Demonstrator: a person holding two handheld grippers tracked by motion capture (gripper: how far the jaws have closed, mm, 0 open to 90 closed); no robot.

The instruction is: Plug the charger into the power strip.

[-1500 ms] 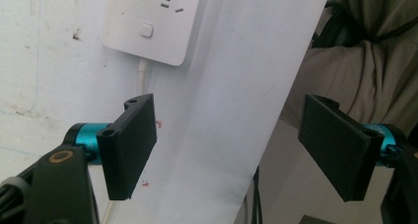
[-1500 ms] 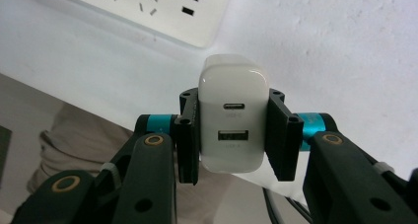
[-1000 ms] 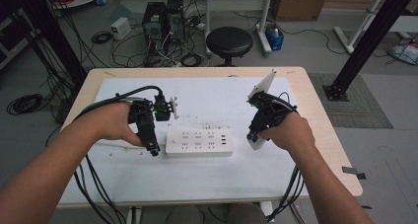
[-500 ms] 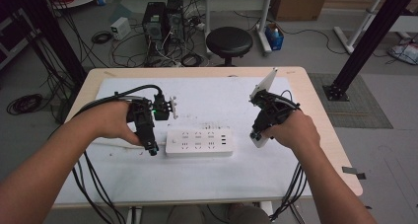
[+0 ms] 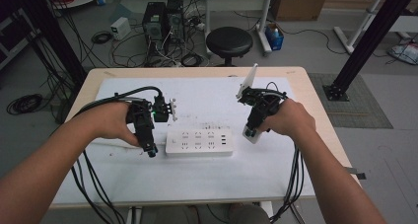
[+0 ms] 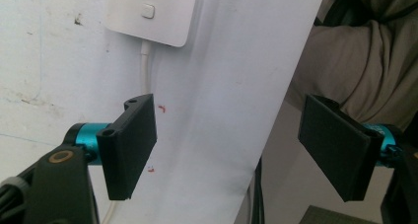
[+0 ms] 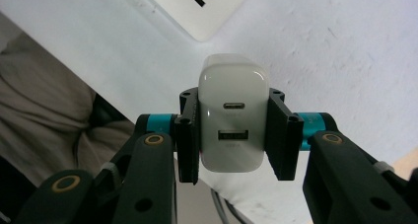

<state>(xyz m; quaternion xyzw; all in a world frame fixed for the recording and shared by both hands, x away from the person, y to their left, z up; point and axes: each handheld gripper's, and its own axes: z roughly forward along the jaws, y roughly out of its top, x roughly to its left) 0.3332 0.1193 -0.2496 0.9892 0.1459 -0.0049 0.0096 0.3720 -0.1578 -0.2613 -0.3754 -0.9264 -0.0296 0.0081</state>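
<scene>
Here my right gripper [image 7: 233, 135] clamps a white charger [image 7: 232, 116] beside the power strip [image 5: 199, 142]; my left gripper [image 6: 231, 155] stands apart, empty.

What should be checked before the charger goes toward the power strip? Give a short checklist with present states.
1. Charger gripped: ok, the right gripper has its fingers pressed on both of its sides.
2. Charger orientation: cannot tell, its port face is toward the camera and the prongs are hidden.
3. Power strip flat on the white sheet: ok.
4. Sockets free: ok, nothing is plugged into the strip in the high view.
5. Left gripper ready to steady the strip: not ok, its fingers are open on nothing, beside the strip's end.
6. Charger over a socket: not ok, it is off the strip's right end.
</scene>
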